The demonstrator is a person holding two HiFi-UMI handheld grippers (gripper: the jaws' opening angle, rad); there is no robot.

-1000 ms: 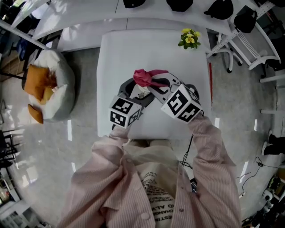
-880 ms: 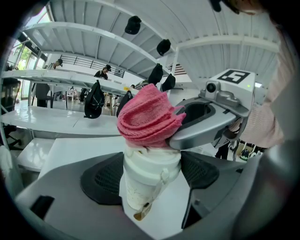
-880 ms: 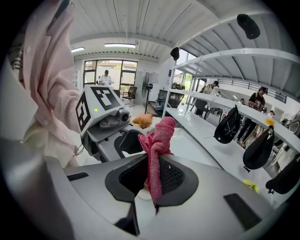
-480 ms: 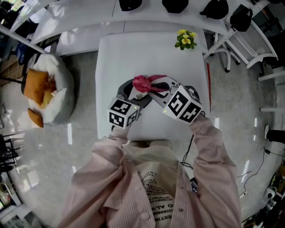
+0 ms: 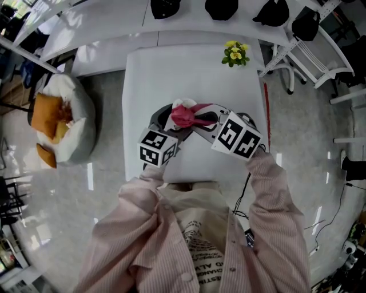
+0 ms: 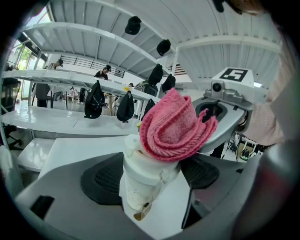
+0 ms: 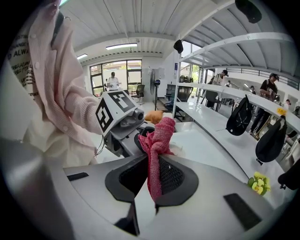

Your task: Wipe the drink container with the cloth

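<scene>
Left tool (image 6: pixel 152 177) clamps white lidded cup (image 6: pixel 139 187), roughly upright; right tool (image 7: pixel 152 180) pinches pink knitted cloth (image 7: pixel 158 138), resting on lid (image 6: pixel 133 146), unwiped sides below

Head view looks steeply down; left gripper view faces perhaps 1 o'clock, right 10, both close on the shared cloth (image 6: pixel 173 124).

Yellow flowers (image 5: pixel 235 52) are sitting at one o'clock on my white table (image 5: pixel 171 74). A white beanbag (image 5: pixel 77 129) is holding orange cushions (image 5: pixel 46 114) at nine o'clock; black caps (image 5: pixel 221 7) are hanging at twelve.
</scene>
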